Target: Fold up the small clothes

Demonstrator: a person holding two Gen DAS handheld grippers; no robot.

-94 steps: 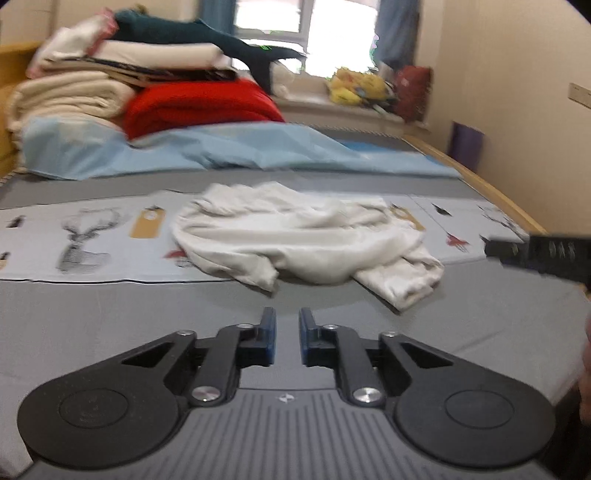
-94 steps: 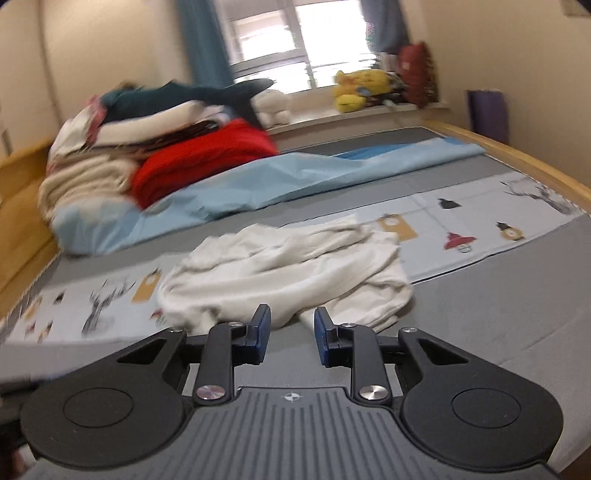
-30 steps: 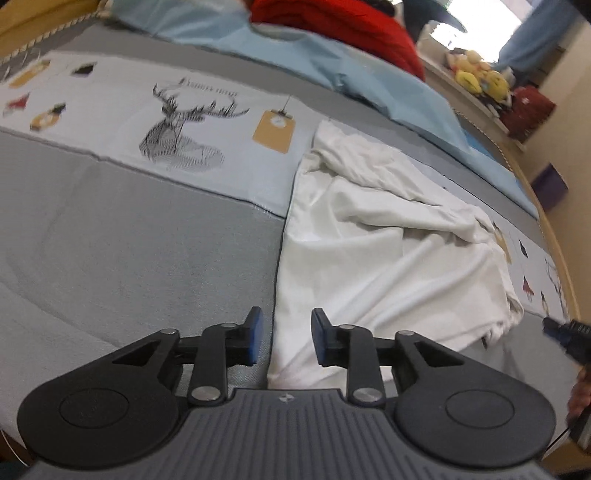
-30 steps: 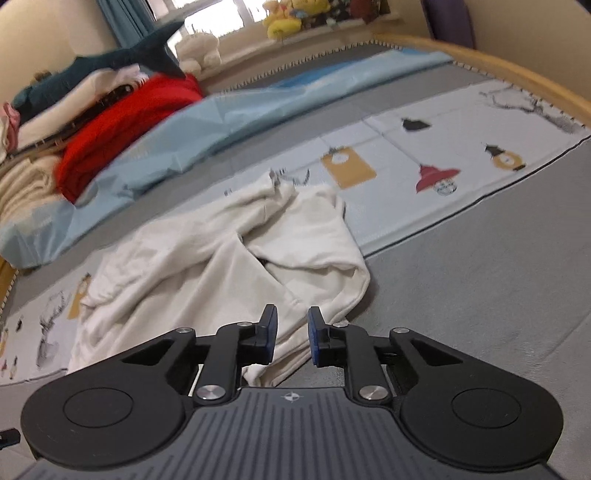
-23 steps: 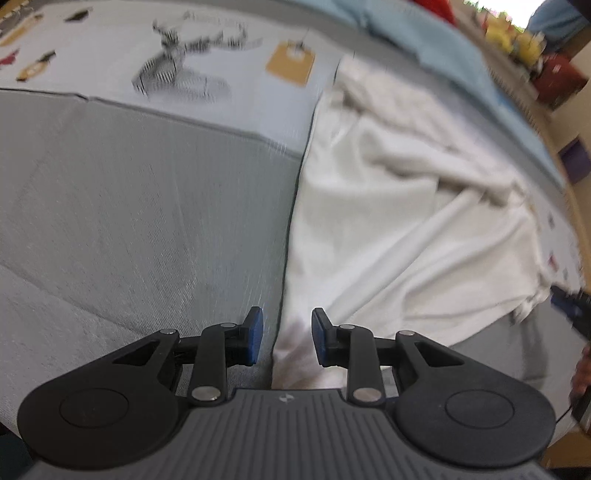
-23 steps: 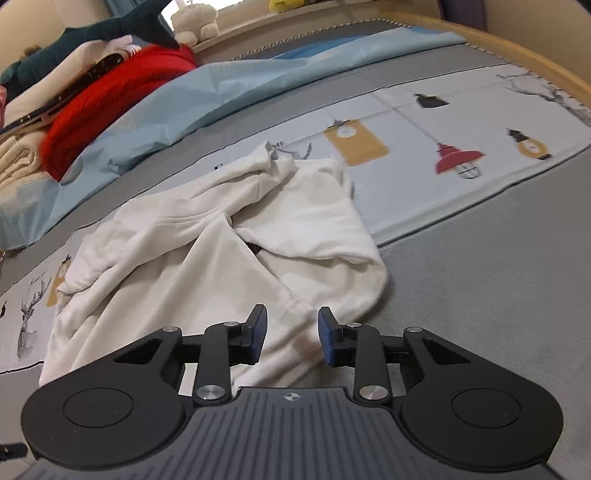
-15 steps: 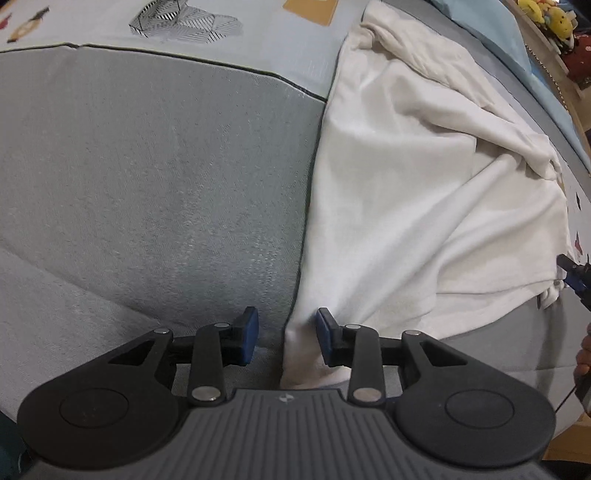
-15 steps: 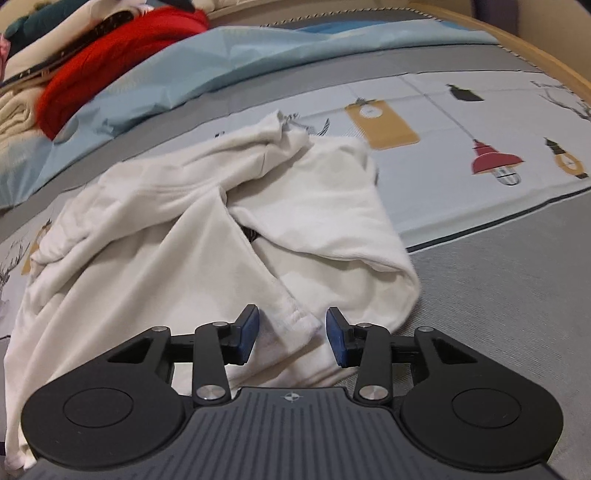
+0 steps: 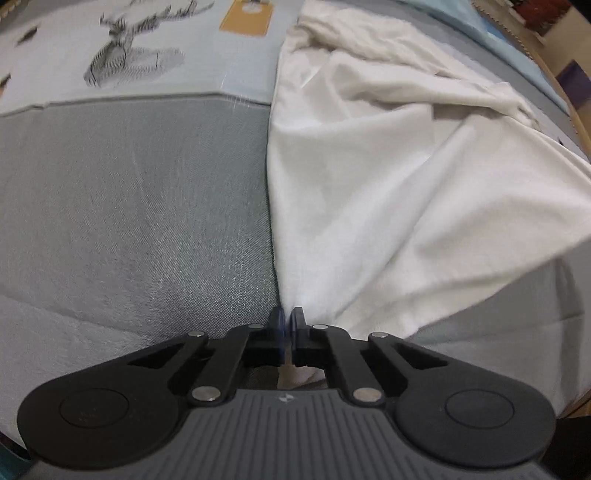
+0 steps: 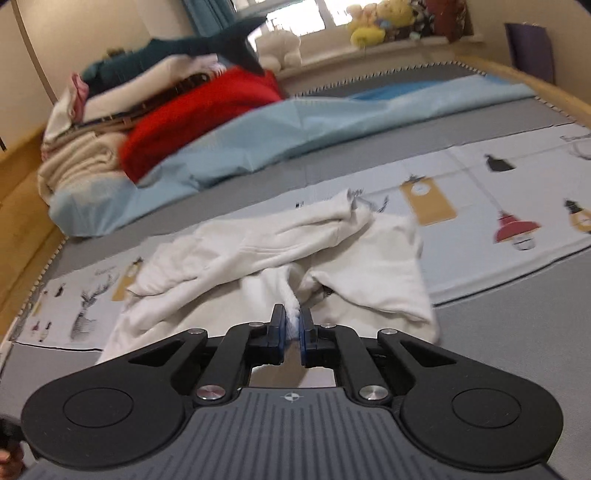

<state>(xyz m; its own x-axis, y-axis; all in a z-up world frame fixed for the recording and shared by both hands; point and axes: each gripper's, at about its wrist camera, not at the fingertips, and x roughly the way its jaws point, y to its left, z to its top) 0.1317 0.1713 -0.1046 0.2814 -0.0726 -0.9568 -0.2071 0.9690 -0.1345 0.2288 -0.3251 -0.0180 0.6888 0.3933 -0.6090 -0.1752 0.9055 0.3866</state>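
- The white garment lies rumpled on the grey bed, partly over the bed's pale printed strip, and fans out from the left tool toward 12 and 2 o'clock in the left wrist view.
- Left tool: clenched on a corner of the garment, cloth pinched between the blue pads and drawn into a taut point right at the tips.
- From that pinch the garment's left edge runs straight up toward 12 o'clock, with bare grey bed at 9 o'clock.
- Right tool: jaws closing with a bunched white fold of the garment between the pads, which press on it.
- In the right wrist view the rest of the garment spreads from 10 to 2 o'clock beyond the tips.
- Further out at 11 o'clock: a light blue sheet, a red blanket, cream folded bedding.
- Far at 12 to 1 o'clock, stuffed toys sit on the windowsill.
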